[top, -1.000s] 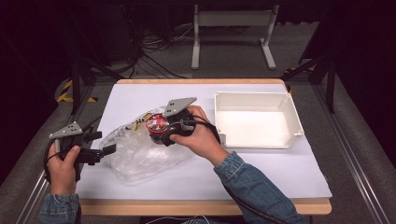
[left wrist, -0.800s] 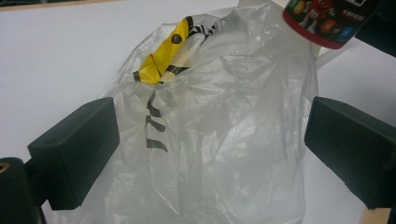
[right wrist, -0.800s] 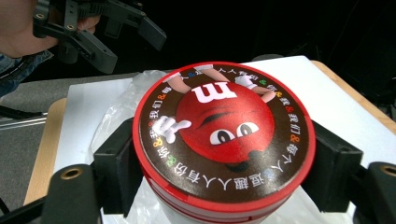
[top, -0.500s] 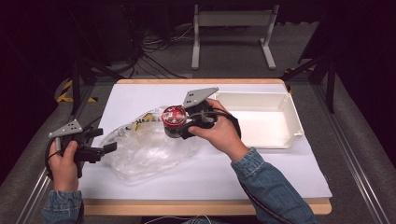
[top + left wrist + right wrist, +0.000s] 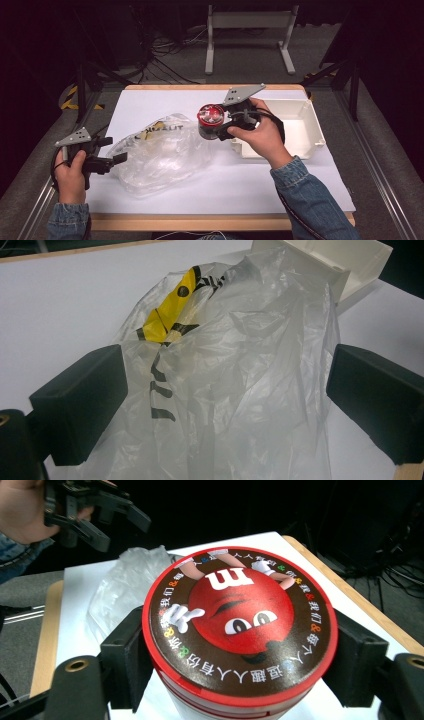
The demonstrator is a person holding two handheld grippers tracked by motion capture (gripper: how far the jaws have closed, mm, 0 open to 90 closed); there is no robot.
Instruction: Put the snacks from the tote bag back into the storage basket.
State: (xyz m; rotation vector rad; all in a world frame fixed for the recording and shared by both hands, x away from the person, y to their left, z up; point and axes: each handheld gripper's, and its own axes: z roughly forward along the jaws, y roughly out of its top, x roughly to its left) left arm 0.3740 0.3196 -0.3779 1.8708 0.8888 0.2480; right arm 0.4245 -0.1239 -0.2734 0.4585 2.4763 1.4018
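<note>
Red-lidded tub [image 5: 210, 121] in right tongs [image 5: 223, 125]

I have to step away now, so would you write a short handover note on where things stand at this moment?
Right gripper: shut on the red-lidded candy tub, held above the table between the bag and the tray.
Left gripper: open, jaws either side of the clear plastic bag's near end, not pinching it.
White tray: sits at the table's right and looks empty.
Done: tub is out of the bag.
Left: probably set the tub in the tray.
</note>
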